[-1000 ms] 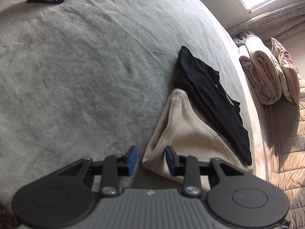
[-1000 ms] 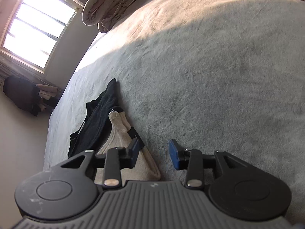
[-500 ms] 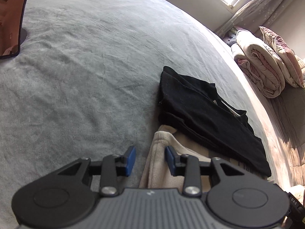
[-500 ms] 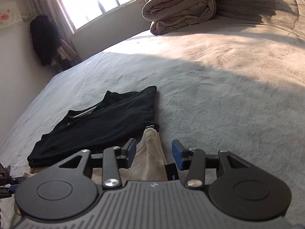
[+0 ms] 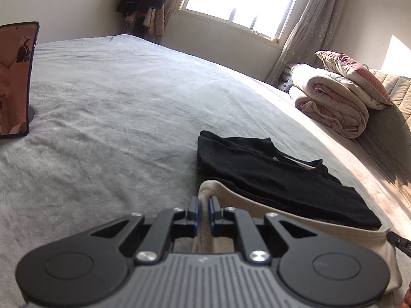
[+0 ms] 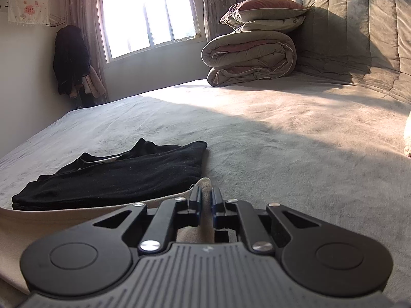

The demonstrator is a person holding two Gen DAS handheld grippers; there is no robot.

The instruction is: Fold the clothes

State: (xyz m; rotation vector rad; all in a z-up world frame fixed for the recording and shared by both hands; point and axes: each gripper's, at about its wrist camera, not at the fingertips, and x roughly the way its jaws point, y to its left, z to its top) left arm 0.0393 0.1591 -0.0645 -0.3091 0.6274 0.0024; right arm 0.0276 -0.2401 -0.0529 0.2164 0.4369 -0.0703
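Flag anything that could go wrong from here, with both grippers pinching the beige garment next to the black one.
1. The left gripper and right gripper, jaws just closed, each pinch only an end of the beige garment; a thin bite may slip when lifted.
2. The folded black garment seems to overlap its far edge, so pulling could drag it and undo the fold.

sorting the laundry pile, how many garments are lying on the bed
2: a beige garment nearest the cameras, its corners pinched by both grippers, and a folded black garment lying just beyond it. More may be out of view.
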